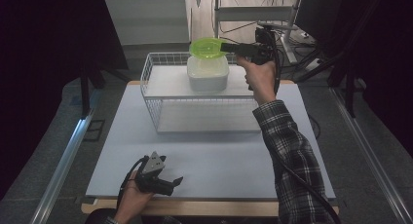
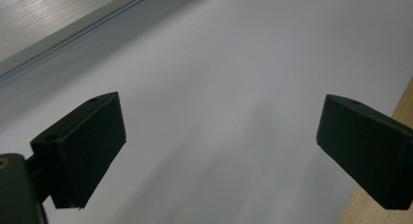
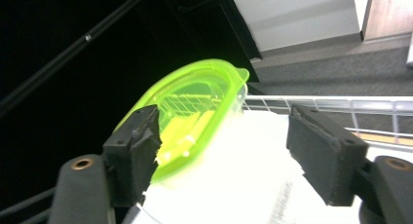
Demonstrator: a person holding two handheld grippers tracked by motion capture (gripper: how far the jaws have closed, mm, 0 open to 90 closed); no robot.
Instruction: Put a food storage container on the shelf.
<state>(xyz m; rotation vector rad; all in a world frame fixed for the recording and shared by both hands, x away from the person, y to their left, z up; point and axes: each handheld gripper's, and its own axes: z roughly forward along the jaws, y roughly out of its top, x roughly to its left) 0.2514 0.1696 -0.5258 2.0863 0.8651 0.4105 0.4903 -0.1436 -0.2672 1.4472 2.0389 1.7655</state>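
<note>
Where the wire basket [image 1: 151,83] stands, right gripper [image 1: 233,48] jaws apart, seemingly clear of green lid [image 1: 207,47]; left gripper [image 1: 168,184] jaws wide, empty.

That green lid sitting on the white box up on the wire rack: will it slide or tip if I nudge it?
Probably both. The green lid looks like thin, glossy, translucent plastic, so likely light and slippery. It rests tilted on the white box, not seated, so a nudge may slide it off. The right gripper stands open beside it, not gripping. It should flex rather than break.

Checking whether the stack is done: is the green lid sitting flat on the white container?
No, tilted: the green lid leans on the white container, one edge raised.
</note>
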